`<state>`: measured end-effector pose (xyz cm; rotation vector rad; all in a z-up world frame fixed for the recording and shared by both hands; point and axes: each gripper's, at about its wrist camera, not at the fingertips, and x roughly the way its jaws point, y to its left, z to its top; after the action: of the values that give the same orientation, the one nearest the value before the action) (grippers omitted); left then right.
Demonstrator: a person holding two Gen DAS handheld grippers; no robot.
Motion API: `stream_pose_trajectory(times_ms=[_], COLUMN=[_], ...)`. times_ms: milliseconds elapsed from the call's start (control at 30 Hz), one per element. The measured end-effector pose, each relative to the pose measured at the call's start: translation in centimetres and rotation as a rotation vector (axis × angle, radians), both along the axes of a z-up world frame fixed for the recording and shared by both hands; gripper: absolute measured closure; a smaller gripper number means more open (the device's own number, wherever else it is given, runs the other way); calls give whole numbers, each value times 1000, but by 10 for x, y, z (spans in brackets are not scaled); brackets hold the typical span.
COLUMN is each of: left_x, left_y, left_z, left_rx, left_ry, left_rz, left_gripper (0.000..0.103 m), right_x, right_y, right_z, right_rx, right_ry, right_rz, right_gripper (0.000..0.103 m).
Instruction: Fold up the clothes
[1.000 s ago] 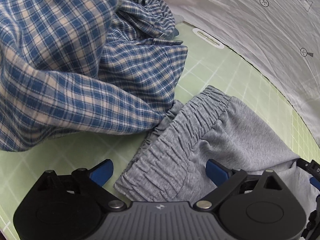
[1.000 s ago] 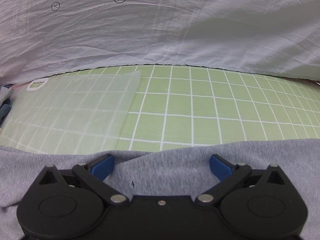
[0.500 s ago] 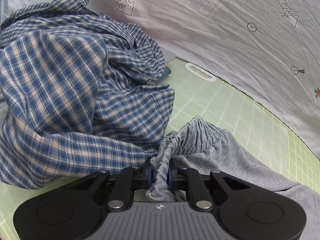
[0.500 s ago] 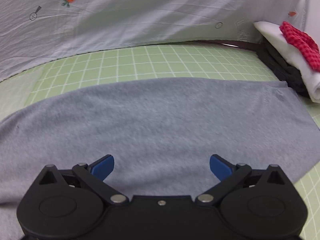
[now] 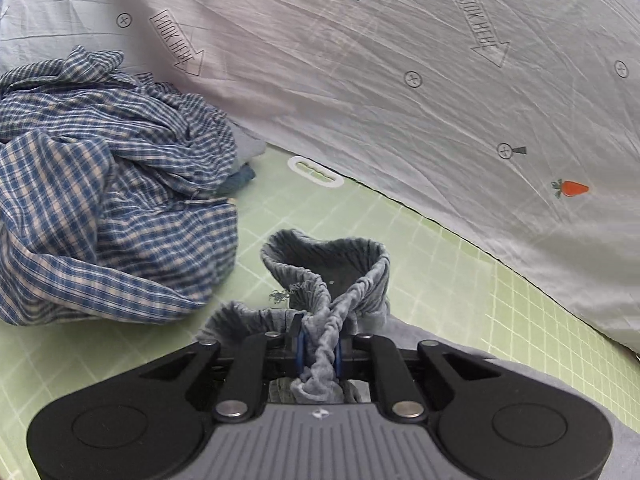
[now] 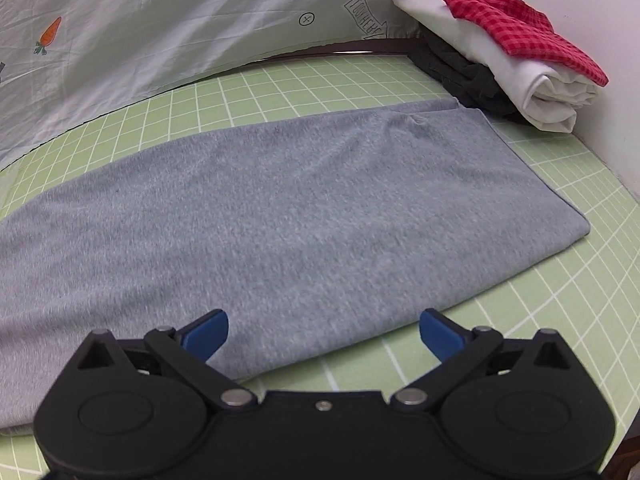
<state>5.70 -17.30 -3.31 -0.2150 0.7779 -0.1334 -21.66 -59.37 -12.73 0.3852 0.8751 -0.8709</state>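
Note:
Grey sweatpants [image 6: 280, 208] lie flat along the green grid mat [image 6: 540, 312], their leg ends toward the right. My left gripper [image 5: 319, 354] is shut on the bunched elastic waistband [image 5: 332, 276] of the pants and holds it lifted off the mat, so the waist opening gapes upward. My right gripper [image 6: 323, 330] is open, hovering low over the near edge of the leg portion; its blue fingertips [image 6: 206, 332] have nothing between them.
A crumpled blue plaid shirt [image 5: 108, 200] is heaped left of the waistband. A stack of folded clothes, red checked [image 6: 516, 28] on white [image 6: 520, 76] on black, sits at the mat's far right corner. A white printed sheet [image 5: 400, 80] hangs behind the mat.
My left gripper closed on the waistband and lifted it away from the plaid shirt. My right gripper, still open, swept right along the pants toward the leg ends.

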Motion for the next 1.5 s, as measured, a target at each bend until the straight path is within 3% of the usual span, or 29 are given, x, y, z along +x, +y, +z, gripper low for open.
stream_pose_trajectory(times_ms=[133,267,367,467,533,600,633,767,867,1000,1200,1300,1500], left_x=[-22,-52,-68,-82,-91,-100,-104,-96,-84,-67,-45,-32,-14], left_y=[-63,-149,-179,-188,-194,-200,-203,-169,-132,-94,-67,-62,-59], left_z=[-1,-15,-27,-31,-34,-37,-39,-30,-32,-40,-56,-66,-79], left_rx=[-19,26,62,81,93,106,112,127,155,177,212,224,244], left_ry=[-18,-27,-17,-10,-6,-1,2,1,40,107,191,226,271], left_rz=[-116,-334,-413,-450,-475,-500,-513,-369,-237,-150,-181,-221,-280], left_gripper=[90,88,66,60,42,32,32,30,28,26,20,20,19], right_x=[-14,-27,-34,-37,-37,-36,-35,-22,-2,26,77,103,146], right_y=[-19,-39,-54,-66,-71,-74,-75,-67,-50,-27,21,51,105], right_z=[3,5,3,2,3,5,6,7,9,13,27,32,39], right_rx=[-7,-10,-8,-5,-12,-16,-14,-5,12,33,242,339,412], right_ry=[5,9,16,23,27,25,23,8,-26,-71,-237,-292,-343], right_rz=[30,49,58,69,84,94,98,127,162,209,285,314,416], right_gripper=[0,0,0,0,0,0,0,0,0,0,2,9,30])
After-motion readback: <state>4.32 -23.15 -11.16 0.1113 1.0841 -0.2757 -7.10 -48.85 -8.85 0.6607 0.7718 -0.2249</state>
